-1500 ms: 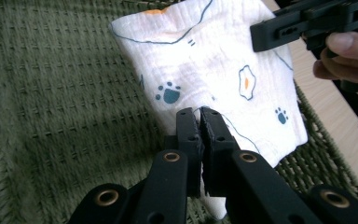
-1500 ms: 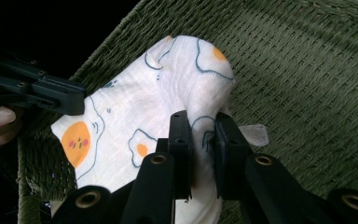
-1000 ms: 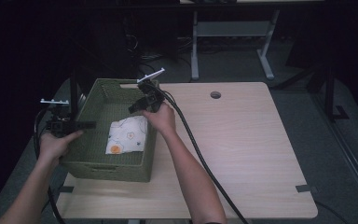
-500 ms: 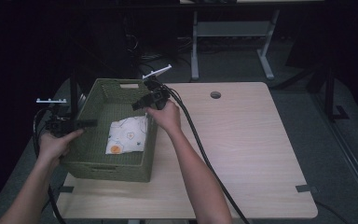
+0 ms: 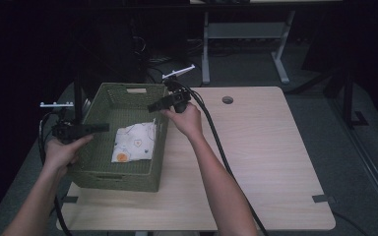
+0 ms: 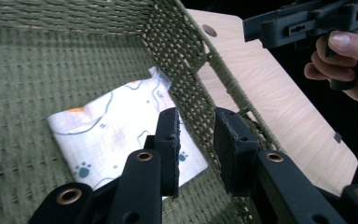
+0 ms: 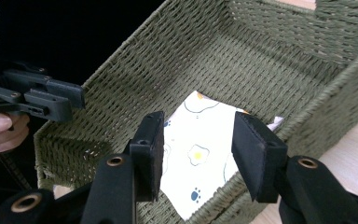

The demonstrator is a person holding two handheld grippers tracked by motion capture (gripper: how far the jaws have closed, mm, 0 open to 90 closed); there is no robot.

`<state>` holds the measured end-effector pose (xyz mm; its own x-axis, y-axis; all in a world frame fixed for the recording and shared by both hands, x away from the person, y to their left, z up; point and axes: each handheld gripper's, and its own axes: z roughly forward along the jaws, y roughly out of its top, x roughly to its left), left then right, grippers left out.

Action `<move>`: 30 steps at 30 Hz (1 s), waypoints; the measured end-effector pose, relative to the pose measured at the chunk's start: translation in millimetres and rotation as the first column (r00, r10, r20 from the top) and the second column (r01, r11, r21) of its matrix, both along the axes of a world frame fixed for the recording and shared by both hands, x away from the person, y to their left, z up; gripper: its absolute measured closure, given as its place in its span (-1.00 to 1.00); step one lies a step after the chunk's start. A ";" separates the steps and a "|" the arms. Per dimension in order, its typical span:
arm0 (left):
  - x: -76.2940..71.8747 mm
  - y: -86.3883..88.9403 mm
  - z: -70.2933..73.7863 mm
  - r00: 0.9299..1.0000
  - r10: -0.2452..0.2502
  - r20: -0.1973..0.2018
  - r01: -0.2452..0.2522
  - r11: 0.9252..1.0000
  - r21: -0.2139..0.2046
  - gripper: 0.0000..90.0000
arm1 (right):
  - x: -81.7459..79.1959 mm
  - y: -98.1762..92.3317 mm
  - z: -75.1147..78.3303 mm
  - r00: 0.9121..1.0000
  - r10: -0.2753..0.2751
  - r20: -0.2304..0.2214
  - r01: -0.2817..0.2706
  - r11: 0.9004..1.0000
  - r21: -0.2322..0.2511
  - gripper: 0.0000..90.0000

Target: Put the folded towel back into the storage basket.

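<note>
Hand-held gripper [image 7: 196, 154] open over cloth [image 7: 205, 154] in basket [image 7: 270, 70].

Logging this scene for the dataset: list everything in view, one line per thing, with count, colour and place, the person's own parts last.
Basket: one, olive green woven, left part of the table.
Folded cloth: one, white with small printed figures, lying on the basket floor by its right wall.
Table: one, light wood top with a round hole near its far edge.
Left gripper: one, black, jaws open, at the basket's left rim.
Right gripper: one, black, jaws open, over the basket's far right corner.
Hands: two, left hand, right hand, each holding a gripper.
</note>
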<state>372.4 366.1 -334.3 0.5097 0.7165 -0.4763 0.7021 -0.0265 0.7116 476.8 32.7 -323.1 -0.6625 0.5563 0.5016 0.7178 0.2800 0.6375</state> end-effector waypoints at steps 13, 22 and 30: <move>-3.2 -23.9 1.8 1.000 -0.029 -0.010 0.029 1.000 0.011 0.40 | -2.7 -34.3 -1.4 1.000 -0.023 -0.005 0.023 0.998 0.050 0.08; -6.4 -38.5 6.1 1.000 -0.029 -0.007 0.029 0.999 -0.018 0.34 | -5.2 -58.0 -4.2 0.999 -0.033 -0.019 0.034 0.998 0.061 0.00; -6.9 -63.7 10.9 0.999 -0.040 -0.003 0.040 0.999 0.000 0.27 | -9.9 -86.3 -4.5 0.998 -0.051 -0.023 0.052 0.995 0.084 -0.03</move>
